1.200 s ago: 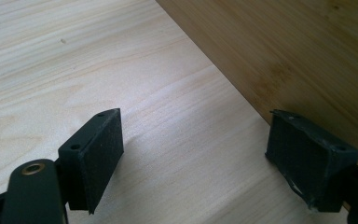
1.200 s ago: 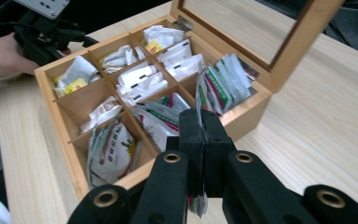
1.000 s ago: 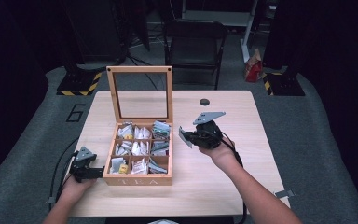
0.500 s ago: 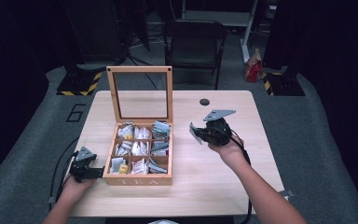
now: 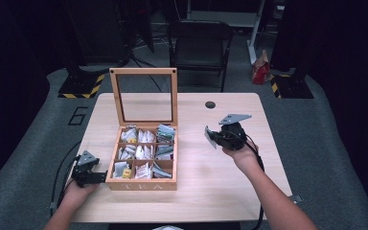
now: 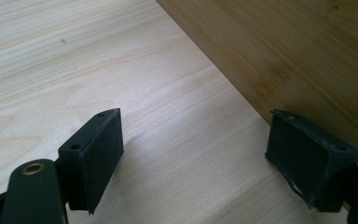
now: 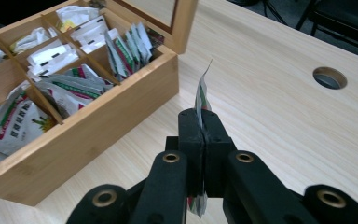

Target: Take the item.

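Observation:
A wooden tea box (image 5: pixel 141 184) stands open on the table, its glass lid (image 5: pixel 143 72) upright and its compartments full of tea packets (image 5: pixel 146 152). To the right of the box, above the table, my right gripper (image 5: pixel 214 136) is shut on one tea packet (image 5: pixel 210 139). In the right gripper view the packet (image 7: pixel 203 91) stands on edge between the shut jaws (image 7: pixel 201 116), with the box (image 7: pixel 98 135) to the left. My left gripper (image 5: pixel 101 178) rests at the box's front left corner. Its jaws (image 6: pixel 193 154) are open and empty, beside the box wall (image 6: pixel 284 51).
A round hole (image 5: pixel 210 104) in the light wooden tabletop (image 5: pixel 220 191) lies behind the right gripper, seen as a hole (image 7: pixel 329 77) ahead in the right gripper view. A dark chair (image 5: pixel 199 36) stands beyond the table's far edge.
My right gripper has carried the tea packet to the right, away from the box, and slightly lower. The left gripper and the box have stayed put.

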